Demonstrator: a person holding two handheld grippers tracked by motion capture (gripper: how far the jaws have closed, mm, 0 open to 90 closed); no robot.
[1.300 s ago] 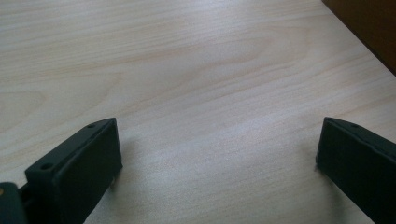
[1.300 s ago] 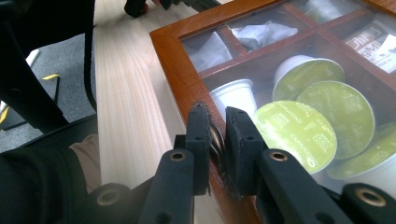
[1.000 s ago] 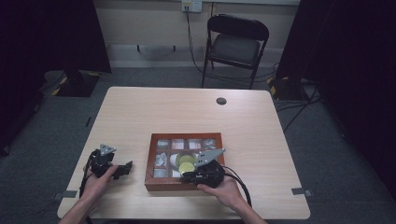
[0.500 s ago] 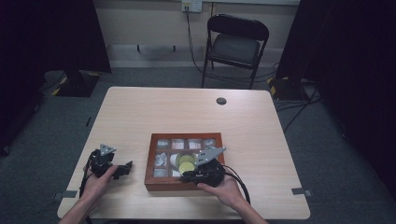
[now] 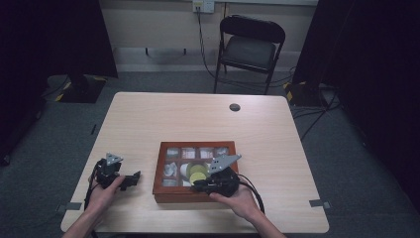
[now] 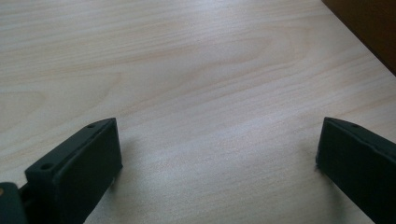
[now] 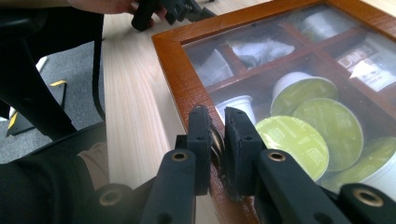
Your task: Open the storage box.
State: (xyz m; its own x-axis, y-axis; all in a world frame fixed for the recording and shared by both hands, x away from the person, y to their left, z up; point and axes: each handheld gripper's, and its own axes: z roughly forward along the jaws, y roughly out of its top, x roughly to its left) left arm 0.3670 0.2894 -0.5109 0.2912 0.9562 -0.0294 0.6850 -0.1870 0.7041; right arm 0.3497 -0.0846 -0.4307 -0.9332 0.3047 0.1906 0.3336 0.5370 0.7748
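Observation:
A wooden box (image 5: 158, 171) with a glass lid lies on the table's near half. Its compartments hold green-lidded pods (image 5: 198, 172) and white packets. My right gripper (image 5: 194, 187) is at the box's near edge, shut on a small brass knob (image 7: 216, 142) on the lid's front rim (image 7: 177, 74). Under the glass in the right gripper view are the green pods (image 7: 327, 126). My left gripper (image 5: 132, 179) rests on the table left of the box. Its jaws (image 6: 217, 158) stand wide open over bare wood, with nothing between them.
A corner of the box (image 6: 369, 28) sits at the upper right of the left gripper view. A round grommet (image 5: 235, 107) lies in the table's far side. A folding chair (image 5: 250, 47) stands beyond the table. The far half of the tabletop (image 5: 198, 119) is bare.

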